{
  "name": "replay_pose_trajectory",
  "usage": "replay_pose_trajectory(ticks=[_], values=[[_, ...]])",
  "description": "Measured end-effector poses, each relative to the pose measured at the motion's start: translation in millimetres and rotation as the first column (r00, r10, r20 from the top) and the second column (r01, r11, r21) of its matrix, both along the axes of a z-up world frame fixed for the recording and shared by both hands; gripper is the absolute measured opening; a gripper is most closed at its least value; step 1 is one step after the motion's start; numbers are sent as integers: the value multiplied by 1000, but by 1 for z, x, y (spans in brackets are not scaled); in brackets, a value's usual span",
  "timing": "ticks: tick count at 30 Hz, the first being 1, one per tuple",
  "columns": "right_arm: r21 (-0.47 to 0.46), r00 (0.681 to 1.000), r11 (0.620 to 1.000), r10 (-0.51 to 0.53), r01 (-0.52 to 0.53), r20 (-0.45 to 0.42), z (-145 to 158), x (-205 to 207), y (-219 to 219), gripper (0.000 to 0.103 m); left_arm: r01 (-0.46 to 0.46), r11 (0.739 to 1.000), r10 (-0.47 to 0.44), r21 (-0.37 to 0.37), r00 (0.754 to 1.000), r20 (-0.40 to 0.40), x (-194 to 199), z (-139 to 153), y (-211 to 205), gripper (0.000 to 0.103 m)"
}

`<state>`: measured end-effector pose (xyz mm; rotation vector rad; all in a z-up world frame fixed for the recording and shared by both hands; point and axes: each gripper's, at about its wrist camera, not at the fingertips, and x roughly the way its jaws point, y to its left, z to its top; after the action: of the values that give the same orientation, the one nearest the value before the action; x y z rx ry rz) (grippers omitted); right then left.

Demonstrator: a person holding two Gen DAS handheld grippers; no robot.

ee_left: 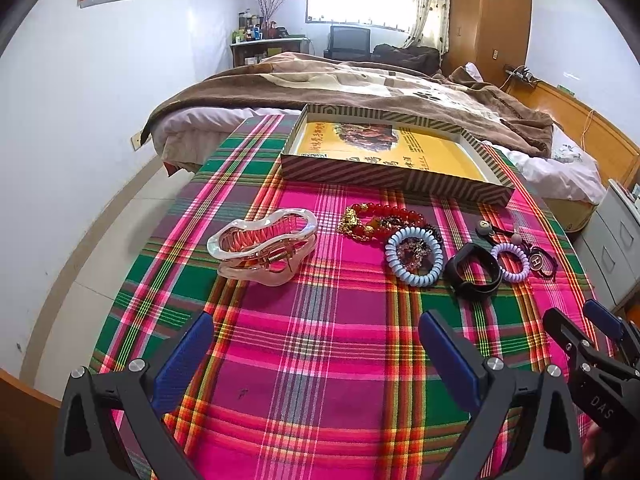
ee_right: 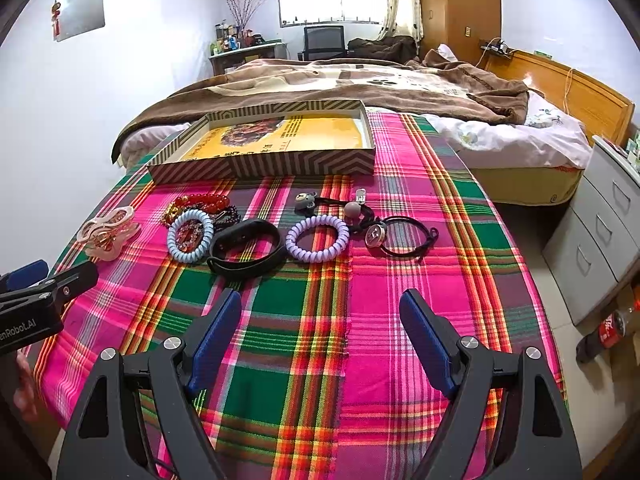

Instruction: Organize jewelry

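Behind the jewelry, shallow striped cardboard tray point(ee_right: 280, 164) on plaid-clothed worktop point(ee_right: 320, 320), holding only a yellow printed sheet. In front: translucent hair claw point(ee_left: 264, 246), glossy red bead bracelet point(ee_left: 384, 216), coiled hair ties point(ee_right: 318, 238), black rubbery band point(ee_right: 246, 246). Both grippers point(ee_left: 316, 356) point(ee_right: 320, 336) spread wide, empty.

Left wrist view: looks forward between its spread fingers point(ee_left: 188, 356), low over the plaid cloth point(ee_left: 320, 360), hair claw point(ee_left: 264, 246) ahead of the left finger.
Right wrist view: same direction, purple coil tie point(ee_right: 318, 238) ahead between its fingers point(ee_right: 426, 340).
Shared: striped box point(ee_left: 396, 178), jewelry row, bed point(ee_right: 360, 76) beyond; each view catches the other gripper at its edge.
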<state>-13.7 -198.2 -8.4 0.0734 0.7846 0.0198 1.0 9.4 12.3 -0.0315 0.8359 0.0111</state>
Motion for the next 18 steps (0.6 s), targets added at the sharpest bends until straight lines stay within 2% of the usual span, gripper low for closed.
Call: replay_pose_trajectory(ticks=[18], values=[[-6,1000,1000,-12,12,22,6,-2,0,81,20,1000,-21,17,999,37,-6,7,-6,103]])
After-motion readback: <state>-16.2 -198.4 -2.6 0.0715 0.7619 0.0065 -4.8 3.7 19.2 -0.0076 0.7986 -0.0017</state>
